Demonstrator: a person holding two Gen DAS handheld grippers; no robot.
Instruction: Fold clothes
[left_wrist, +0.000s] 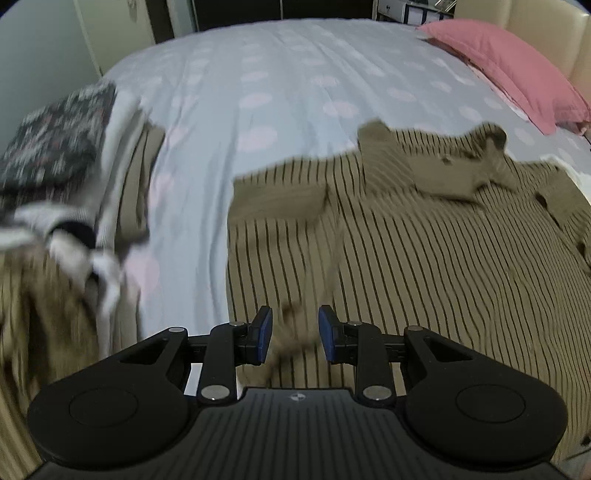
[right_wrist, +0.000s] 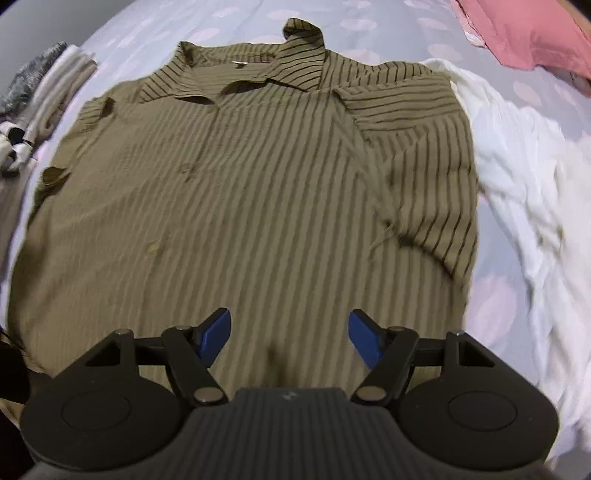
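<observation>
An olive shirt with dark stripes (right_wrist: 258, 192) lies spread face up on the bed, collar at the far end. Its right sleeve (right_wrist: 421, 166) is folded in over the front. My right gripper (right_wrist: 290, 338) hovers over the shirt's lower part, open wide, with nothing between its pads. In the left wrist view the same shirt (left_wrist: 424, 258) fills the right half, blurred by motion. My left gripper (left_wrist: 295, 334) is at the shirt's near left edge, partly open. A raised, blurred ridge of the fabric (left_wrist: 291, 325) stands loosely between the blue pads.
A stack of folded clothes (left_wrist: 55, 155) topped by a dark patterned piece sits at the left, also seen as the stack (right_wrist: 55, 81). A crumpled white garment (right_wrist: 524, 192) lies right of the shirt. A pink pillow (left_wrist: 517, 66) rests on the dotted blue sheet (left_wrist: 258, 92).
</observation>
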